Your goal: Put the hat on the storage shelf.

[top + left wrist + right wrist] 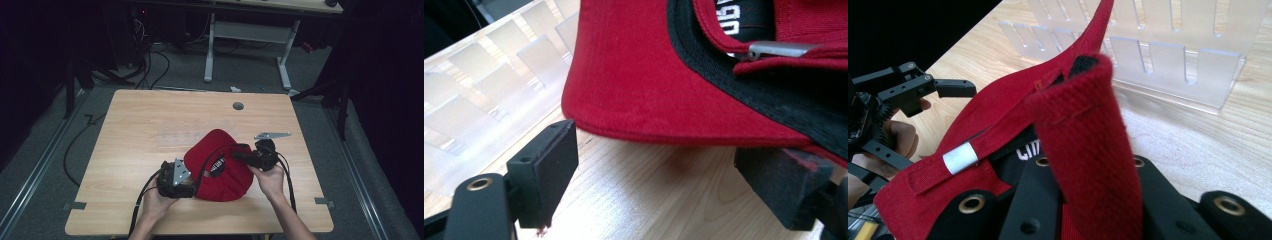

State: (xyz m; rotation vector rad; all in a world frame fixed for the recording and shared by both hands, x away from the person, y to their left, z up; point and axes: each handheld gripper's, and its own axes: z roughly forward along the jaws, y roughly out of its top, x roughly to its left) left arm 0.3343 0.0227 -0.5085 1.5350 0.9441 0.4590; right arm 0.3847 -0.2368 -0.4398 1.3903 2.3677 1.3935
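Observation:
A red cap (pixel 220 172) lies on the wooden table (pixel 150 115), its black inner band facing up. My right gripper (pixel 239 155) is at the cap's right side, shut on a red fabric strap (pixel 1088 125) at the cap's edge; the strap stands up from between the jaws. My left gripper (pixel 191 188) is at the cap's left side, low over the table. Its jaws stand open in the left gripper view (pixel 664 185), with the cap's brim (pixel 634 85) just ahead of them and over the right jaw. One of its fingers (pixel 955 88) is visible beyond the cap.
A clear slotted plastic rack (pixel 1168 65) stands on the table just behind the cap, faint in the high view (pixel 175 136). A round grommet hole (pixel 238 106) sits near the far edge. Another desk (pixel 250 30) and floor cables lie beyond.

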